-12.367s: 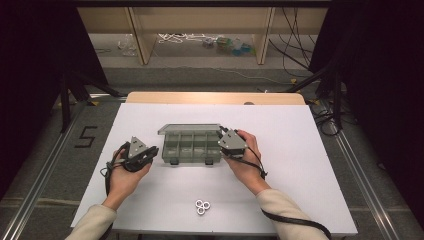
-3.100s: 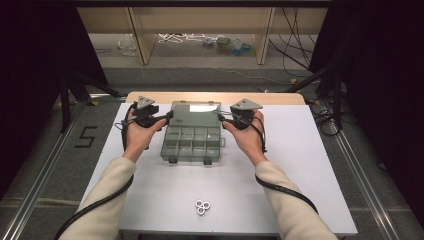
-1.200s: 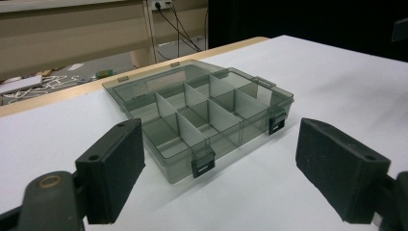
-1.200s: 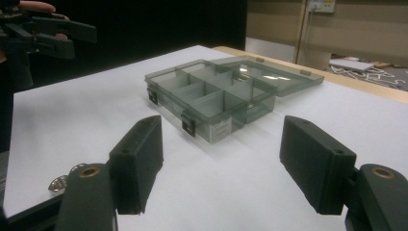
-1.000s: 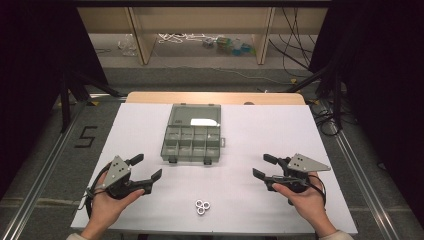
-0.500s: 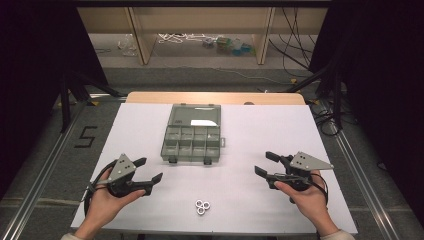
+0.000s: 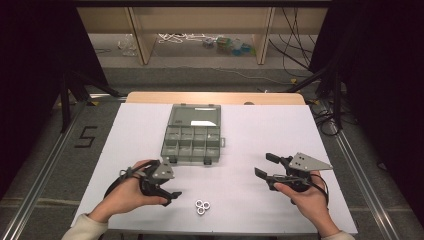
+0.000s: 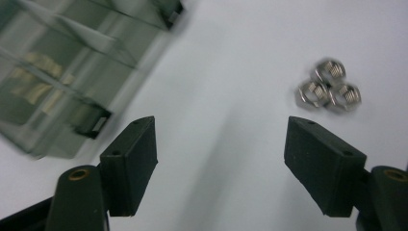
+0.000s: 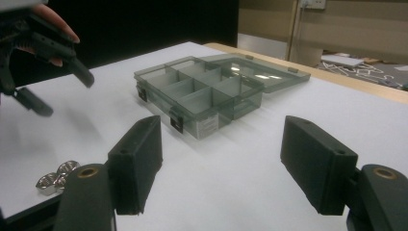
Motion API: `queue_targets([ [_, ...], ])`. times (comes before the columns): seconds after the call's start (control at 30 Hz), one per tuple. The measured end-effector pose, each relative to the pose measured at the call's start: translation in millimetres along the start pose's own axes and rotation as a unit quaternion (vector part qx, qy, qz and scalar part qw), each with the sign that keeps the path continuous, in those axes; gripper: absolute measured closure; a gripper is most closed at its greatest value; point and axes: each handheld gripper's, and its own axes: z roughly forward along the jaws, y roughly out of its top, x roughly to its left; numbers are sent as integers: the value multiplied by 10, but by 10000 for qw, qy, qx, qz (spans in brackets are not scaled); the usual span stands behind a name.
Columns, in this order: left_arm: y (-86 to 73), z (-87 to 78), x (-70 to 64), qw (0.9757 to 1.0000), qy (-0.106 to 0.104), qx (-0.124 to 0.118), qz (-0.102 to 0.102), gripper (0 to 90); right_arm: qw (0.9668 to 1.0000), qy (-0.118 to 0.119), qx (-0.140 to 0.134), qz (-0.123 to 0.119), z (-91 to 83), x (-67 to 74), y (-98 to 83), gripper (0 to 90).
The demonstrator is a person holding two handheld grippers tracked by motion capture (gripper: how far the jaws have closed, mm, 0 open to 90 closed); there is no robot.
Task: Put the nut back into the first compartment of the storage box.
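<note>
The left gripper (image 7: 167, 192) has swung inward since half a second ago, its hand turning so the jaws now point down toward the 3 hex nuts (image 7: 202, 206), while the right gripper (image 7: 267, 167) has barely shifted. From where I stand, the left jaws are spread wide and empty, and in the left gripper view the hex nuts (image 8: 328, 89) lie huddled together, touching, up and to the right of the gap rather than between the jaws. The right gripper's jaws also stand wide with nothing in them, facing the open compartment box (image 9: 207, 98) (its clear lid laid flat behind it). The nuts sit on the white table (image 7: 250, 130) near its front edge, well apart from the box. The likely trouble: closing on the cluster could pinch 2 nuts at once or flick 1 off the near edge, since they are small and packed together.
</note>
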Motion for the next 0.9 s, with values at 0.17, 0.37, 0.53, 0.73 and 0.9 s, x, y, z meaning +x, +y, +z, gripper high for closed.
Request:
queue_targets([
  [0.17, 193, 183, -56, 9985, -303, 390, 252, 266, 9999, 132, 58, 89, 14, -12, -16, 318],
  [0.37, 406, 334, -86, 9943, -460, 759, 586, 266, 9998, 96, 151, 4, 14, -6, -14, 317],
  [0.53, 472, 416, -128, 9914, -557, 945, 718, 262, 9999, 79, 86, -59, 14, -16, -15, 318],
  [0.73, 516, 478, -156, 9916, -573, 988, 609, 261, 9997, 157, 169, 62, 21, 2, -21, 317],
  [0.9, 529, 526, -178, 9914, -593, 976, 632, 262, 9996, 212, 153, 99, 29, 4, -24, 317],
])
